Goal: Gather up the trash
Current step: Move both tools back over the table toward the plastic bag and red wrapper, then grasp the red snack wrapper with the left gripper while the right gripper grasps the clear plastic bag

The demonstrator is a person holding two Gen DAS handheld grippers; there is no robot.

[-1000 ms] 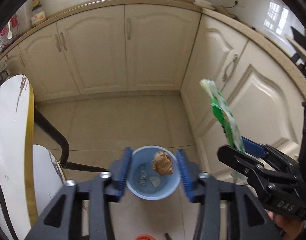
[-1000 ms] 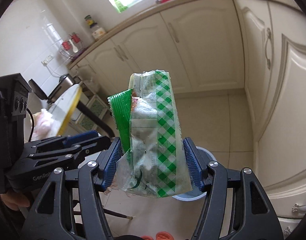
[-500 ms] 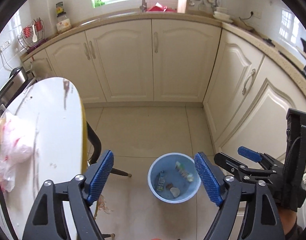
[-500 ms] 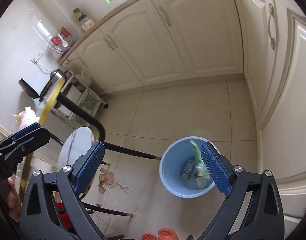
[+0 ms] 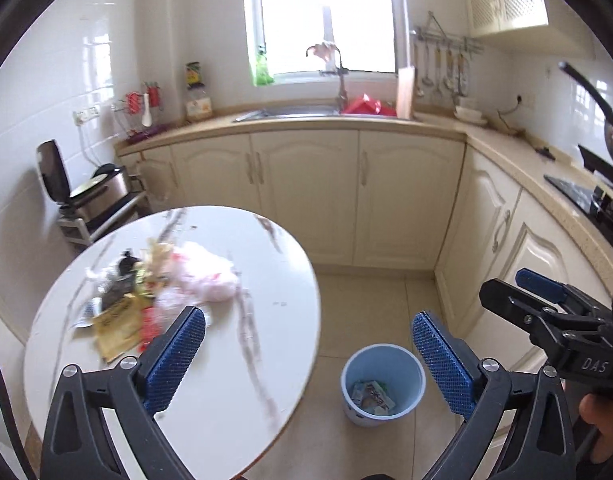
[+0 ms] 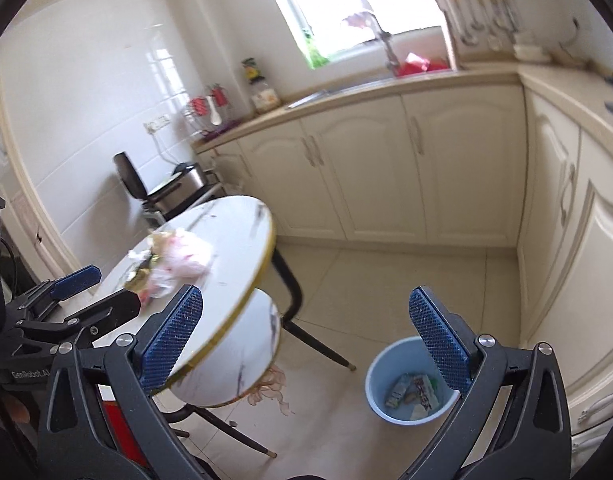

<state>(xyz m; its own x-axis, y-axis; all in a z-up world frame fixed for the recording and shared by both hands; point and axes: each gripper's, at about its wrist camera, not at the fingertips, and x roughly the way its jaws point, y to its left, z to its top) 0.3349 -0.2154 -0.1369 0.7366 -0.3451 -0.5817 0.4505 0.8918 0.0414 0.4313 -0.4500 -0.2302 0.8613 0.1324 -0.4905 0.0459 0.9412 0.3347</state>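
A heap of trash (image 5: 146, 280) lies on the round white marble table (image 5: 246, 360): a pink plastic bag (image 5: 202, 276), a yellow wrapper (image 5: 118, 324) and dark scraps. My left gripper (image 5: 306, 316) hangs over the table's near edge, jaws opening, nothing between them. My right gripper (image 6: 305, 292) is open and empty above the floor. The blue bin (image 5: 406, 360) stands on the floor right of the table with wrappers (image 5: 372, 396) inside. In the right wrist view, the heap (image 6: 174, 260), the bin (image 6: 386, 360) and the left gripper (image 6: 114, 286) also show.
A lower round white stool (image 6: 234, 360) with black legs sits under the table's edge. Cream cabinets (image 5: 306, 200) run along the back and right walls. A metal rack with an appliance (image 5: 94, 200) stands at the left. Something red (image 6: 118, 432) lies on the floor.
The right gripper opened and the green checked wrapper fell into the bin. A brown scrap left the left gripper into the bin. Both grippers rose, opened wide and swung toward the table.
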